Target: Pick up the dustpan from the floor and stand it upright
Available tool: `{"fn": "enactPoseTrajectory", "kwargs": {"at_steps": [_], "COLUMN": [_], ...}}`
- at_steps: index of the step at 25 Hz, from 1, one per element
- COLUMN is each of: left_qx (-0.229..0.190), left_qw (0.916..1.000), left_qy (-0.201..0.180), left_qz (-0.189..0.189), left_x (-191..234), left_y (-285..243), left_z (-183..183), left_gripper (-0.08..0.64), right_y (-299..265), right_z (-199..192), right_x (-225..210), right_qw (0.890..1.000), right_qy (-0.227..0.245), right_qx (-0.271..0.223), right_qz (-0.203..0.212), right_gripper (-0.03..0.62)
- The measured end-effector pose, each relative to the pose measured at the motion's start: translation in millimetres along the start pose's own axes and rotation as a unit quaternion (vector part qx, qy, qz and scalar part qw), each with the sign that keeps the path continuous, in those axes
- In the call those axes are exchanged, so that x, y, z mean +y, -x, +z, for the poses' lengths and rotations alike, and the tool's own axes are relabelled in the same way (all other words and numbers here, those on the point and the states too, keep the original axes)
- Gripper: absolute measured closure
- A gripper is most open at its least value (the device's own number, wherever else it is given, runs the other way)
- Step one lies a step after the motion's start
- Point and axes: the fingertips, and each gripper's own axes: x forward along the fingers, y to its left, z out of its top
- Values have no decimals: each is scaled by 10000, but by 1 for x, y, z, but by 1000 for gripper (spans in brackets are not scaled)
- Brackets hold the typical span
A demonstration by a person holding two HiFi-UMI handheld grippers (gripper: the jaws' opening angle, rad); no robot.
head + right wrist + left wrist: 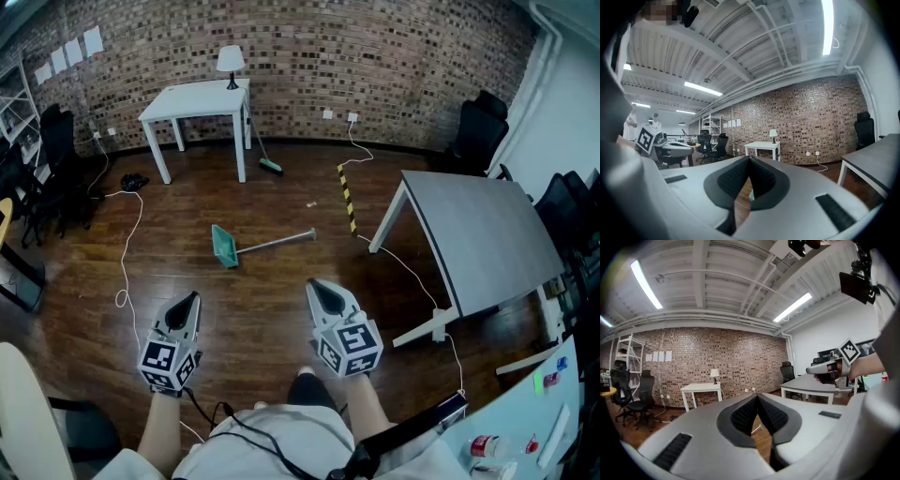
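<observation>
Both jaw pairs are pressed together and empty. The left gripper (192, 299) and right gripper (315, 285) sit well short of the teal dustpan (225, 246), which lies on the wooden floor (267, 295).

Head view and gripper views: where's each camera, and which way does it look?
Head view: on the head, looks steeply down at the dustpan; left gripper and right gripper show.
Left gripper view: on the left gripper, looks level along its shut jaws; right gripper shows.
Right gripper view: the same from the right gripper; left gripper shows.
Shared: both gripper views face the white table.
</observation>
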Motion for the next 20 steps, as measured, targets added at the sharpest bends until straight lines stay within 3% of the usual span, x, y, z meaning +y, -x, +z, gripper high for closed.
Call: {"fn": "enactPoseTrajectory", "kwargs": {"at_steps": [9, 20], "left_qx": [47, 3], "left_qw": [9998, 9993], "left_qy": [-169, 4], "left_qz": [-129, 379], "left_x": [34, 98], "left_y": [-89, -278], "left_z": [-9, 42], "left_gripper": [565, 565], "right_y": [-81, -230], "right_z": [-12, 34], "right_x": [-58, -218], "right_qw": [9999, 9997], "right_qy": [-140, -176], "right_qx": [-9, -132], "right_qz": [-61, 42], "right_gripper": [604, 604]}}
